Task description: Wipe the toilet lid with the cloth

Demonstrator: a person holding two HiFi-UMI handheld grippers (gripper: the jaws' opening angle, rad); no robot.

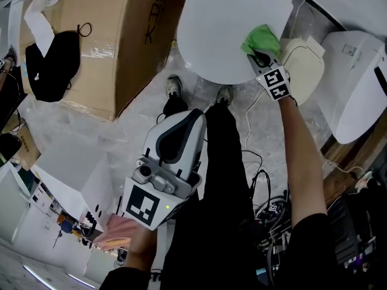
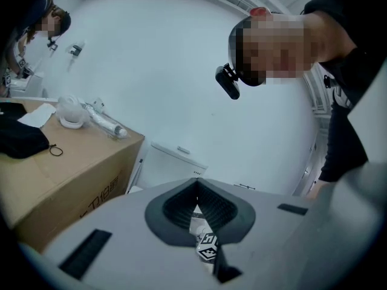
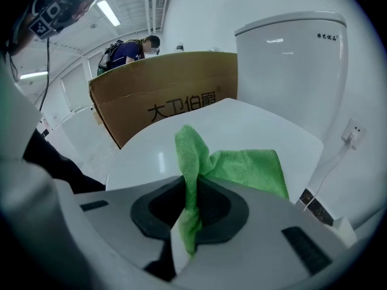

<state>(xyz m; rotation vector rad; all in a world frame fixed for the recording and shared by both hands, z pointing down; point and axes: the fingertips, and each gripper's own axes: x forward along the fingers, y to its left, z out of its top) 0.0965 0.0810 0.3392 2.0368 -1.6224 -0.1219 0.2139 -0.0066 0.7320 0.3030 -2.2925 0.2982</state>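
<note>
The right gripper (image 3: 188, 205) had its jaws closed narrowly on a fold of the green cloth (image 3: 245, 168), which stood up in a ridge between them and spread flat beyond. In the head view this gripper (image 1: 261, 58) sat at the upper right, pressing the cloth (image 1: 260, 39) onto the right-hand edge of the toilet lid (image 1: 221, 23).

The left gripper (image 2: 197, 193) showed its jaws together with nothing gripped. In the head view it (image 1: 180, 125) hung low at centre-left, well apart from the lid.

The lid (image 3: 239, 125) was white, glossy and closed, with the tank (image 3: 290, 59) upright behind it. A large cardboard box (image 1: 106, 38) stood just left of the toilet, and a black bundle (image 1: 53, 62) lay on top of it. The floor (image 1: 136, 122) was pale and marbled. Dark cables (image 1: 266, 204) trailed at the lower right. The person's shoes (image 1: 174, 86) stood near the lid's front edge.

The top of the frame cut off the lid's far end in the head view. The gripper covered part of the cloth there. A cream object (image 1: 305, 65) just right of the lid was too unclear to identify.
</note>
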